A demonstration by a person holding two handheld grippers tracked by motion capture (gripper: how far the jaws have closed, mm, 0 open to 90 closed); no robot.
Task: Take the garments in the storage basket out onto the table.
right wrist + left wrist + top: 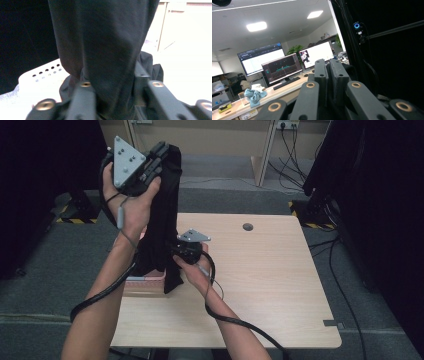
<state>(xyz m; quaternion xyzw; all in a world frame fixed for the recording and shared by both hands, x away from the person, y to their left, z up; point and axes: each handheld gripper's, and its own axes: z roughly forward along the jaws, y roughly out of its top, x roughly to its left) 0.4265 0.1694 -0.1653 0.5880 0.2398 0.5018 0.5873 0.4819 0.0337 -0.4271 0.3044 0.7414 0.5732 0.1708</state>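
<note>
Black cloth (165,215), soft and limp, hangs in a long fold from the left gripper (159,151), whose jaws pinch its top edge up high (prob. to let it drape straight). Lower down, right gripper (176,251) has its jaws clamped on the garment's middle above the pink perforated basket (145,281) at the wooden table (265,280) edge.

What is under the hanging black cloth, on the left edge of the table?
Under the black fabric garment sits a pale pink perforated plastic basket on the light wooden table. The garment covers most of the basket, so its contents cannot be seen.
</note>
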